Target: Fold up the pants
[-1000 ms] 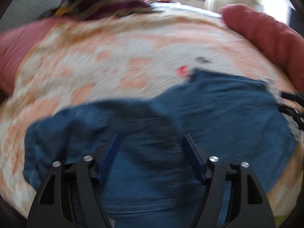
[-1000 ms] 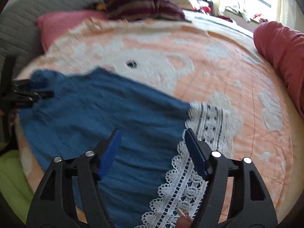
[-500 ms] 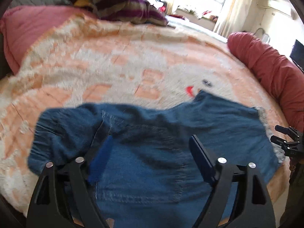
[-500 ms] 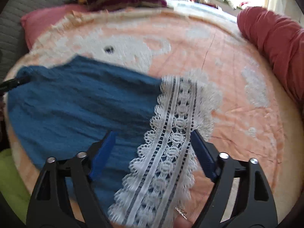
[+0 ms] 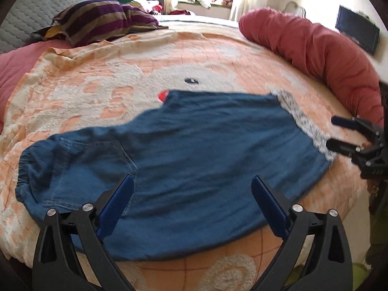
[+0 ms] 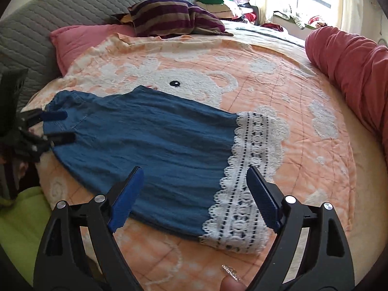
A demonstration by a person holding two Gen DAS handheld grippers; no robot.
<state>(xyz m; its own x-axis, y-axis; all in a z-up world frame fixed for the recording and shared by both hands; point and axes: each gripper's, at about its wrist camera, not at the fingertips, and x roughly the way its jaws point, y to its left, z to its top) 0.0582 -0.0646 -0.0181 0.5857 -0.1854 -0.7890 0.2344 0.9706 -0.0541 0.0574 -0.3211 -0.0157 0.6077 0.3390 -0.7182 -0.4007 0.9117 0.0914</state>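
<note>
Blue denim pants with a white lace hem lie flat on the orange bedspread, waistband to the left, hem to the right. My left gripper is open and empty, hovering over the near edge by the back pocket. My right gripper is open and empty above the hem end. Each gripper shows in the other's view: the right one beside the lace hem, the left one at the waistband.
A red bolster runs along the right side of the bed. A striped pillow and a pink pillow lie at the head by the grey headboard. Something green lies below the bed edge.
Both grippers have pulled back and up from the pants, so more of the bed is in view. The pants lie spread flatter than before.
</note>
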